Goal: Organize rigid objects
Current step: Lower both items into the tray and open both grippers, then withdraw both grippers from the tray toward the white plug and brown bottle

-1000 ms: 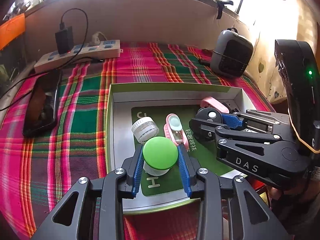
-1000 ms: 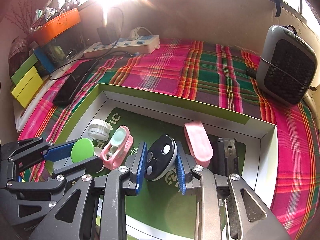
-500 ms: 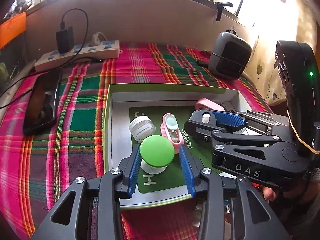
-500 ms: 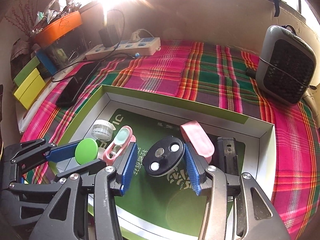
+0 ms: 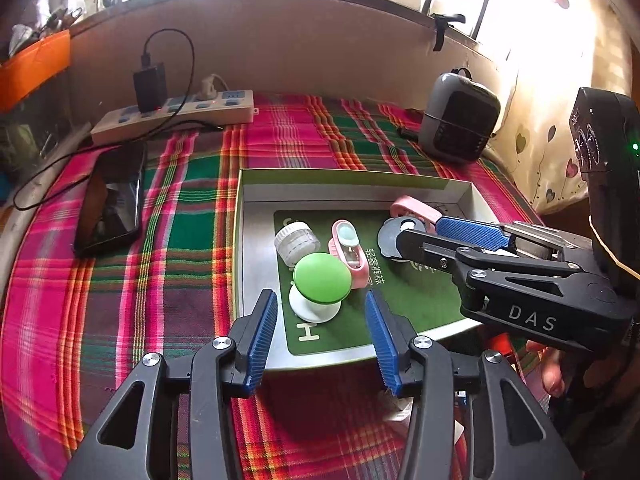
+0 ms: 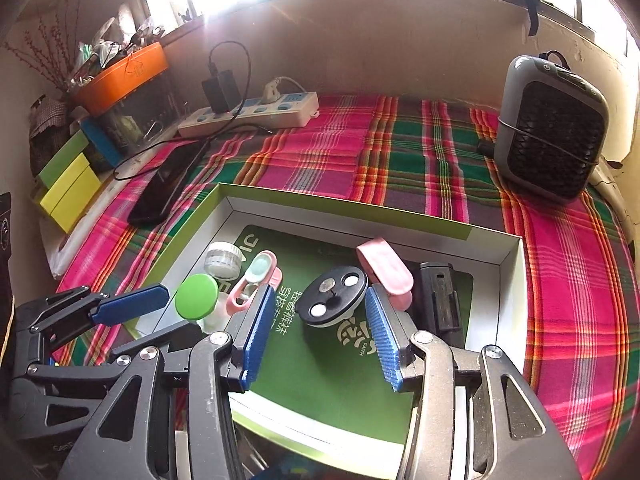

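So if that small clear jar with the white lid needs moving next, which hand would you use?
Probably the left. The clear jar sits just beyond the green-topped piece ahead of the open left gripper. The right gripper, also open, faces the black disc, farther from it.

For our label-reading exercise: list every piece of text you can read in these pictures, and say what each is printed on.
"DAS": side of the right gripper.
"轻奢裤袜": green card lining the box.
"H": same card, near edge.
"FAITH": same card, tiny, barely legible.
Larger white logo letters on the card: partly covered, unreadable.
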Demonstrator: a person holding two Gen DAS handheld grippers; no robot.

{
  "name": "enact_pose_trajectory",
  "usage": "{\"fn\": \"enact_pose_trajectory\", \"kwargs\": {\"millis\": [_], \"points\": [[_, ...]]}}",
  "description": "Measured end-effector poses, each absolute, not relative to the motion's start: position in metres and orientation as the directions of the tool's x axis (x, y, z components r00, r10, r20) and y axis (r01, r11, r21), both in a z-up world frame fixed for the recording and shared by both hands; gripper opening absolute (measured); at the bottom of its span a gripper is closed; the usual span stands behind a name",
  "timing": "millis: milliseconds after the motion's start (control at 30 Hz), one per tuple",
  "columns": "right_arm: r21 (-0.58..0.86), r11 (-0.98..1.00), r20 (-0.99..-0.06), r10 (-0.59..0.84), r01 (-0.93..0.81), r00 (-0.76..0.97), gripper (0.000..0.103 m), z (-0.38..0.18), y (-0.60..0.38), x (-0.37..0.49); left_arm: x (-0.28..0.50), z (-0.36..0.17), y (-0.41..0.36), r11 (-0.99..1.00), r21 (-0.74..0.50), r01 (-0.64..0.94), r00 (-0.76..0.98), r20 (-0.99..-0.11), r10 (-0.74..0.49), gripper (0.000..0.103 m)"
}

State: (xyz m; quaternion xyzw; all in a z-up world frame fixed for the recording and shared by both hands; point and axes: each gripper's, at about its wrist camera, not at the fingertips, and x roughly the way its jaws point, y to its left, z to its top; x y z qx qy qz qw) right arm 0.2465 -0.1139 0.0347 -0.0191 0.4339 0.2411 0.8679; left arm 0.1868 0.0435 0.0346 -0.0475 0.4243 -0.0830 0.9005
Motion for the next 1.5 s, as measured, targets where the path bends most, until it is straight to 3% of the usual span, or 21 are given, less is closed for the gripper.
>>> {"fn": "enact_pose_trajectory", "kwargs": {"millis": [867,1500], "points": [[0.227,0.912,-0.71,0.395,-0.341,0.583,0.048,0.054,-0.162,0.177,0.122,0.057,0.029,0.99,-0.096,0.107,0.682,-0.717,-0.143,0.046],[0.223,0.929,-0.727,0.361,-0.296,0.584,0.048,0.039,-0.186,0.143,0.104,0.047,0.028,0.976,-0.189,0.107,0.658,-0.723,-0.212,0.047]]}}
